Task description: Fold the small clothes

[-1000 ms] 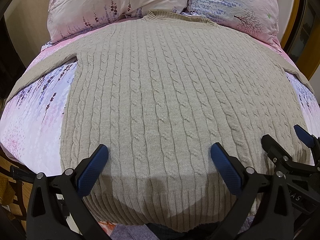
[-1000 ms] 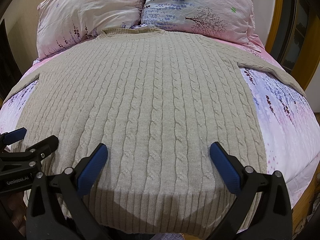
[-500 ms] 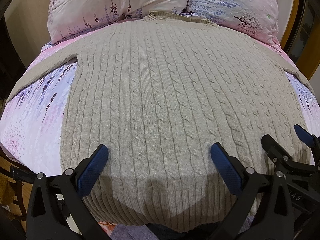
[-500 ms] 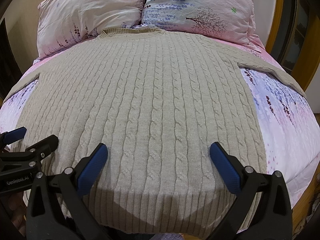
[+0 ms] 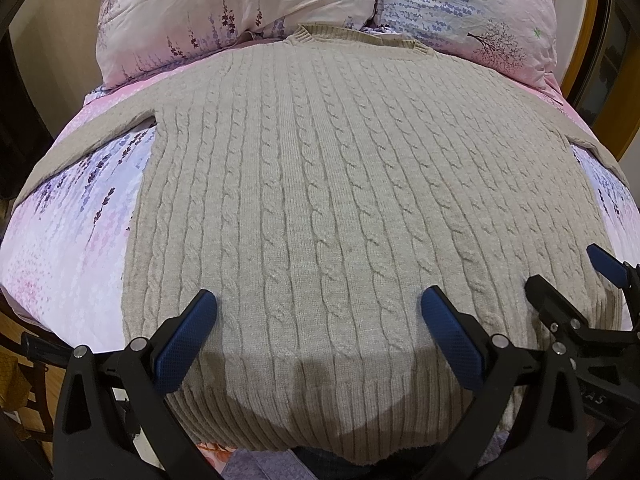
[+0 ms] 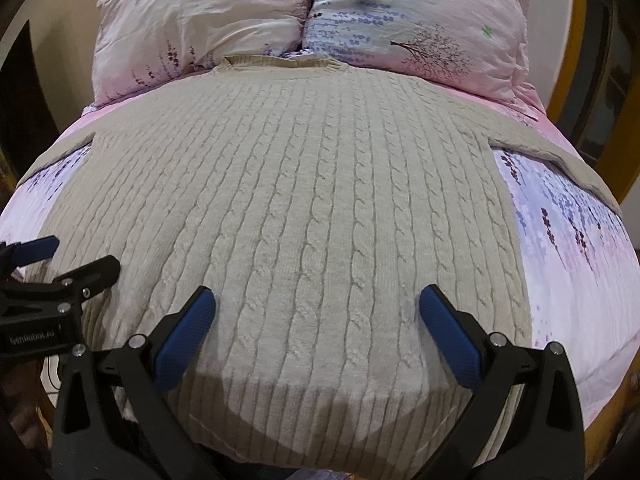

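A beige cable-knit sweater lies flat and spread out on the bed, collar toward the pillows, both sleeves stretched sideways. My left gripper hovers open above the hem's left half, its blue pads wide apart with nothing between them. Over the hem's right half my right gripper is open too and holds nothing. Each gripper shows in the other's view: the right gripper at the right edge, the left gripper at the left edge.
Two pink floral pillows rest against the head of the bed. A floral sheet covers the mattress beside the sweater. A wooden frame rises at the right.
The right wrist view has shifted a little, as the right gripper moved slightly left. The sweater lies as before and both grippers remain open.
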`<control>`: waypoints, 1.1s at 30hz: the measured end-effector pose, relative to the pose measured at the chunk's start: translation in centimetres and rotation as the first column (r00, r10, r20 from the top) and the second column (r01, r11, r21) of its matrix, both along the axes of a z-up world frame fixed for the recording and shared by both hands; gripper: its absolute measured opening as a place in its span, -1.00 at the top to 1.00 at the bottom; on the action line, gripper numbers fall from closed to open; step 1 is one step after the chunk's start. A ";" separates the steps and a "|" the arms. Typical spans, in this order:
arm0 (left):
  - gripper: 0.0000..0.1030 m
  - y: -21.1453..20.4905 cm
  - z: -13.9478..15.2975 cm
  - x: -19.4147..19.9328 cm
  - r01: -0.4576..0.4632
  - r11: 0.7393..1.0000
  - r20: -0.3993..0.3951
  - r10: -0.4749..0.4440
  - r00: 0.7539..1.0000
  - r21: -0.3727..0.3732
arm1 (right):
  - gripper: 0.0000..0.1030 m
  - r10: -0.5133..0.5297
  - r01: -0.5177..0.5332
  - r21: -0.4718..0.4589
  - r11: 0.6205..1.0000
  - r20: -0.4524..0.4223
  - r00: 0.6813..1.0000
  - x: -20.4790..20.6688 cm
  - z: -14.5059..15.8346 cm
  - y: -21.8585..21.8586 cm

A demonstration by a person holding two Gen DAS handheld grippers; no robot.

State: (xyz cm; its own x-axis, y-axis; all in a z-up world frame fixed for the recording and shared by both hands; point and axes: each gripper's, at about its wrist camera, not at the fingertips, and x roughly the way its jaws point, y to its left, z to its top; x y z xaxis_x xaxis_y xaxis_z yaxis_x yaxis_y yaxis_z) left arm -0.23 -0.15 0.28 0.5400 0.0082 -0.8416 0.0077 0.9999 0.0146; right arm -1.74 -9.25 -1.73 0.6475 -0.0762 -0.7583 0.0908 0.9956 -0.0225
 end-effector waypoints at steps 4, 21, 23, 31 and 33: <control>-0.97 0.4 0.4 0.3 -0.012 1.000 0.018 0.012 1.000 0.009 | -0.97 0.017 -0.017 0.000 1.000 0.010 1.000 -0.1 -0.1 -0.1; -0.97 3.2 3.5 4.3 -0.139 0.988 0.208 0.122 0.970 0.072 | -0.68 -0.247 0.194 0.503 0.842 0.041 0.968 2.6 3.3 -15.6; -0.97 3.2 3.5 4.7 -0.144 0.987 0.207 0.126 0.970 0.075 | -0.64 -0.284 0.221 0.548 0.807 0.032 0.958 3.2 3.2 -17.6; -0.97 3.1 3.3 6.4 -0.148 0.986 0.193 0.130 0.973 0.082 | -0.63 -0.431 0.336 0.689 0.642 -0.038 0.901 5.5 1.9 -25.4; -0.97 3.0 3.2 6.9 -0.147 0.986 0.189 0.129 0.973 0.083 | -0.62 -0.455 0.356 0.720 0.595 -0.063 0.888 6.1 1.3 -26.9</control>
State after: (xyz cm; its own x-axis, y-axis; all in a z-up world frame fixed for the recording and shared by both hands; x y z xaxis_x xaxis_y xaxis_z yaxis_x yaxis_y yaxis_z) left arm 6.68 2.87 3.45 0.6723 0.1693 -0.7206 -0.1419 0.9849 0.0989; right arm 4.36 -36.14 -0.42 0.7678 0.1624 -0.6197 0.4420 0.5661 0.6959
